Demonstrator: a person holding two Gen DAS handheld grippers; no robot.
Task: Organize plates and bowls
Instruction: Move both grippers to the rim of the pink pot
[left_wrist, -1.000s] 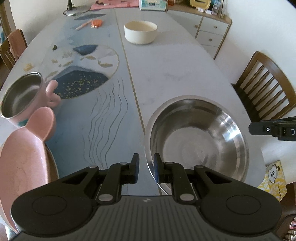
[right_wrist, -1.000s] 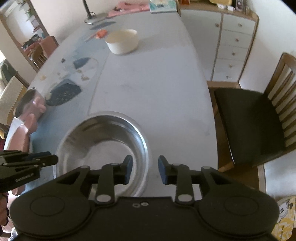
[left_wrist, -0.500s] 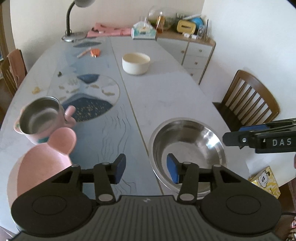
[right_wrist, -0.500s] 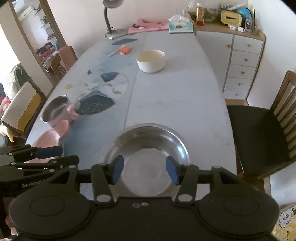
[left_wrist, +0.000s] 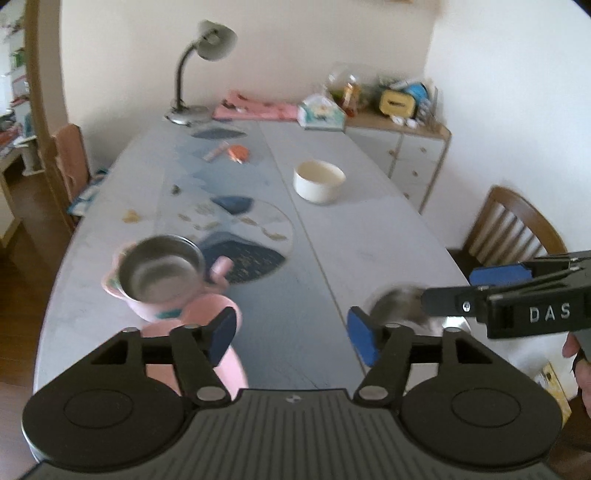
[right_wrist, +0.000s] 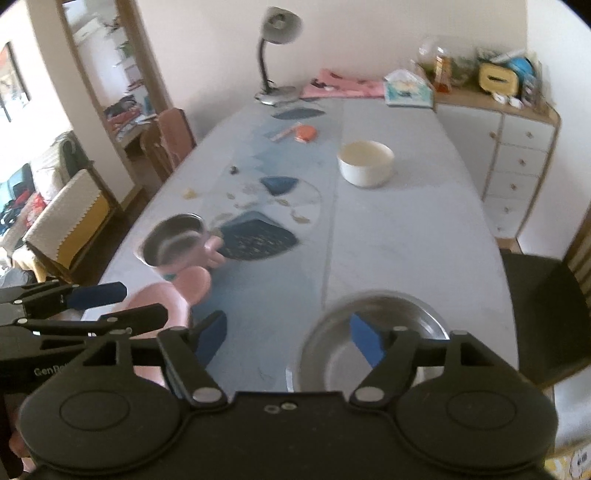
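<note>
Bare tabletop (right_wrist: 399, 240) between cream bowl (right_wrist: 365, 163), steel bowl (right_wrist: 373, 332)

steel bowl (right_wrist: 373, 332) right of handled pot (right_wrist: 173, 245).

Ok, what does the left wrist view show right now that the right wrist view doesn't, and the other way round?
Only the left wrist view: the slatted back of the wooden chair and the right gripper from the side.

Only the right wrist view: the whole steel bowl, unhidden, a doorway, a cushioned chair, and the left gripper from the side.

Both: table, cream bowl, pink steel-lined cup, pink plate, desk lamp. Both grippers' jaws have just been opening, with nothing between them.
</note>
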